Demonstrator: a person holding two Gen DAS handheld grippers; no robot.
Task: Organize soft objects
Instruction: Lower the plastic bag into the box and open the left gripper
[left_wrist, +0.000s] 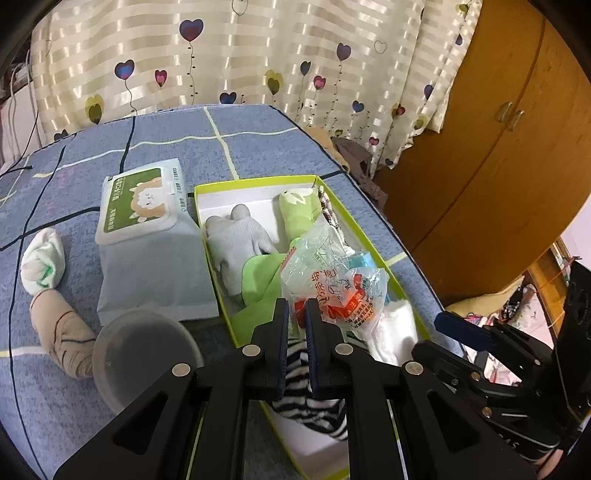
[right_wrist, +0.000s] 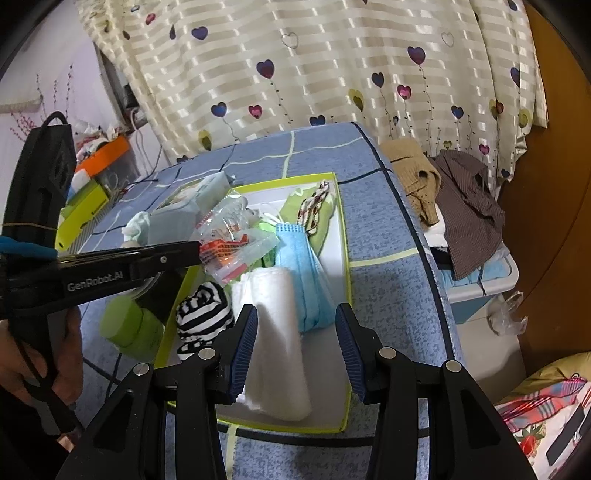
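**Crinkly packet poised over the tray**

Nearest to me, my left gripper (left_wrist: 297, 314) had its jaws pinched almost together on the edge of the clear plastic packet (left_wrist: 332, 280) with orange print, which hung above the middle of the green-rimmed tray (left_wrist: 258, 181). My right gripper (right_wrist: 295, 332) hovered with its jaws spread wide and holding nothing, straddling the near end of the folded white cloth (right_wrist: 273, 332) without, as far as I could tell, touching it.

Under the left jaws lay the zebra-striped sock (left_wrist: 306, 398), at the tray's near end. Just past it sat the white cloth and the blue face masks (right_wrist: 303, 273), then the green cloth (left_wrist: 258, 277), the grey glove (left_wrist: 236, 236) and, furthest in, a pale green plush (left_wrist: 295, 206).

I judged the step in hand to be setting the packet down inside. To do it well I would lower it into a gap between the masks and the green cloth before loosening the jaws, since such a light, slippery film would probably drift or spring if dropped from above. The right jaws could press the white cloth flat to make room.

Outside the tray, on the blue checked bed (left_wrist: 166, 129), waited a translucent lid (left_wrist: 144, 354), a beige sock (left_wrist: 62, 332), a rolled white sock (left_wrist: 40, 258) and the wet-wipes pack (left_wrist: 147, 236) lying against the tray's left wall.
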